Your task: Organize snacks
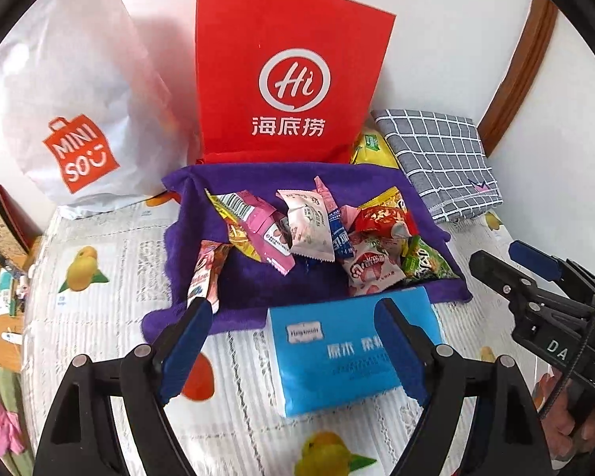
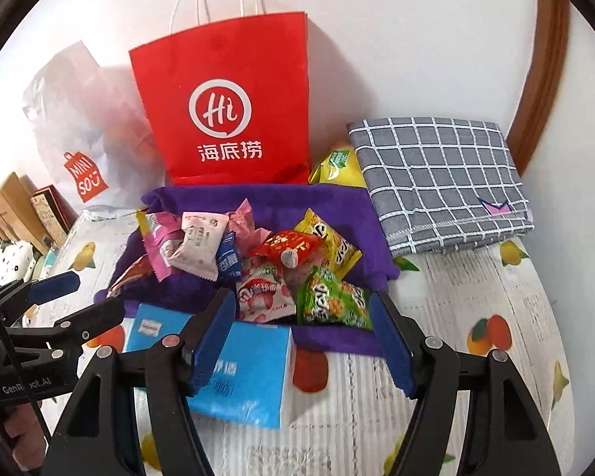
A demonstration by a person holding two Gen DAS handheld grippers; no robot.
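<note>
A pile of snack packets [image 1: 317, 234] [image 2: 258, 261] lies on a purple cloth [image 1: 258, 281] [image 2: 337, 202] on the table. It includes pink, white, red, yellow and green packets, with a green one [image 2: 333, 297] at the near right. My left gripper [image 1: 293, 309] is open and empty, above a blue tissue pack [image 1: 337, 353] [image 2: 246, 373] in front of the cloth. A pink-red stick packet [image 1: 208, 273] lies by its left fingertip. My right gripper [image 2: 301, 305] is open and empty, just before the green and strawberry packets. It also shows in the left wrist view [image 1: 507, 261].
A red paper bag [image 1: 289, 75] [image 2: 234, 103] stands behind the cloth against the wall. A white Miniso bag [image 1: 75, 119] [image 2: 83, 135] stands to its left. A folded grey checked cloth [image 1: 440, 158] [image 2: 440, 178] and a yellow packet [image 2: 337, 166] lie at the right. The tablecloth [image 1: 99, 317] has fruit prints.
</note>
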